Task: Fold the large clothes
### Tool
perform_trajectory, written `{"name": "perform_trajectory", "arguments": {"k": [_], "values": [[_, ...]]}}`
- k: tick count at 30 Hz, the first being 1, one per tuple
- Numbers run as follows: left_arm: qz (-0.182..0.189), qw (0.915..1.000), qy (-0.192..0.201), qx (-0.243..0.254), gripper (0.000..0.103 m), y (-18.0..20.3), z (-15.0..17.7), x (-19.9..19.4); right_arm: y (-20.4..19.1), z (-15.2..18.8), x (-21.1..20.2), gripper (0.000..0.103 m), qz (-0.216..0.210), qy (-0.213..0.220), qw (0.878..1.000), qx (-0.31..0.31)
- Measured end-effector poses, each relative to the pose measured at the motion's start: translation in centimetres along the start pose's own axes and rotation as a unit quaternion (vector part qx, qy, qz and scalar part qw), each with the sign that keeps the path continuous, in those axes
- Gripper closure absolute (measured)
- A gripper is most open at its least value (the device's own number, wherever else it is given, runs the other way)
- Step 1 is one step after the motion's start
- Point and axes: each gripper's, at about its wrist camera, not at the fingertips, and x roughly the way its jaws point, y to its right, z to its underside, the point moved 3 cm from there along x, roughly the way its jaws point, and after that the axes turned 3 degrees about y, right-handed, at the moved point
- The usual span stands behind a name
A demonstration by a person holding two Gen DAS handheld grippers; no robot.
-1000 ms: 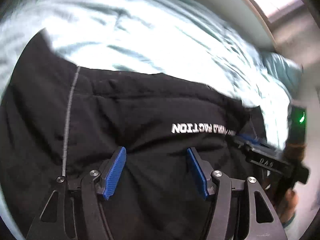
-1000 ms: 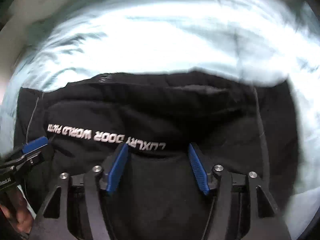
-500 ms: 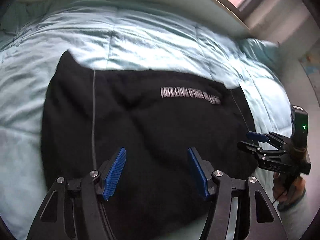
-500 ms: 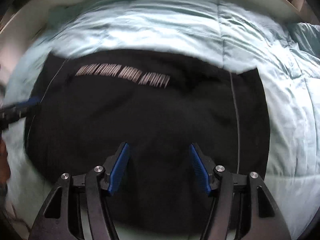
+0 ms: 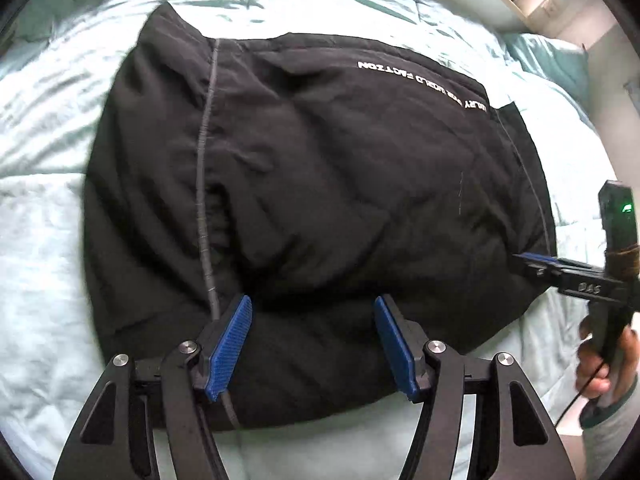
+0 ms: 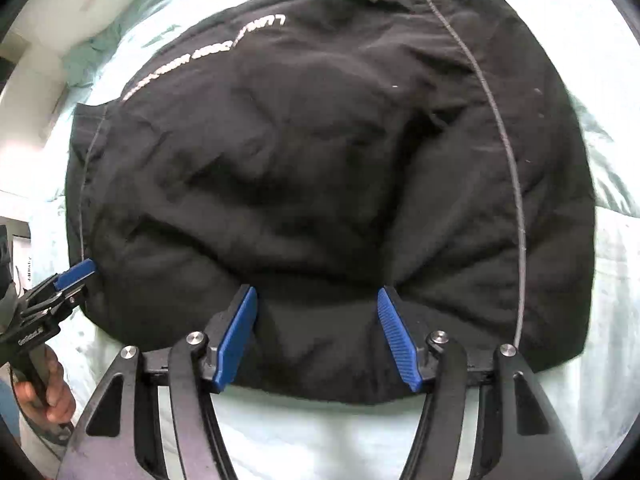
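— Left tool [image 5: 312, 340] is spread wide in the lower middle of its view, holding nothing; its blue pads [image 5: 230, 346] sit over the near edge of the garment [image 5: 340, 168] and bracket a puffed ridge of cloth. Whether they press it I cannot tell.

— And the right tool [image 6: 316, 336]?

— Equally wide, empty, low centre of its frame, over the same near edge.

— Where does the garment lie?

— Black, bulky, already doubled over on the pale green bed [image 5: 44, 208], filling the middle of both views, with white lettering [image 5: 424, 84] toward the upper right in the left view.

— Why both at that edge?

— Likely spaced apart to lift the near edge evenly for another fold.
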Motion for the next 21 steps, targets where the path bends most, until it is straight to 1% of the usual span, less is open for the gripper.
{"name": "perform_trajectory", "arguments": {"k": [3, 5, 8, 10, 12, 14, 16, 19, 21], "values": [[0.008, 0.9997, 0.005, -0.021, 0.037, -1.2, 0.4, -1.7, 0.8, 0.8, -1.0, 0.038, -0.013, 0.009, 1.0, 0.016], [0.007, 0.999, 0.017, -0.041, 0.037, -2.4, 0.5, -3.2, 1.6, 1.4, -2.2, 0.037, -0.025, 0.023, 0.999, 0.031], [0.002, 0.9968, 0.041, -0.069, 0.037, -4.5, -0.3, -5.4, 3.1, 1.7, -4.2, 0.035, -0.021, 0.055, 0.997, 0.044], [0.007, 0.9943, 0.056, -0.091, 0.037, -6.2, -1.1, -6.5, 4.3, 1.5, -5.8, 0.034, -0.014, 0.076, 0.996, 0.048], [0.001, 0.9915, 0.076, -0.105, 0.037, -7.6, -1.9, -7.7, 5.2, 0.5, -7.3, 0.029, -0.005, 0.098, 0.994, 0.053], [-0.019, 0.9873, 0.105, -0.118, 0.037, -8.9, -2.7, -8.9, 6.9, -0.3, -8.8, 0.027, 0.003, 0.118, 0.991, 0.057], [-0.027, 0.9851, 0.115, -0.125, 0.037, -9.9, -3.2, -9.5, 7.8, -1.5, -9.2, 0.023, 0.021, 0.13, 0.99, 0.055], [-0.011, 0.9837, 0.113, -0.14, 0.037, -10.6, -4.1, -9.3, 8.6, -3.0, -9.2, 0.022, 0.055, 0.136, 0.988, 0.049], [0.008, 0.9822, 0.107, -0.154, 0.037, -11.1, -4.6, -8.6, 9.4, -4.1, -9.1, 0.022, 0.076, 0.136, 0.987, 0.043]]}}
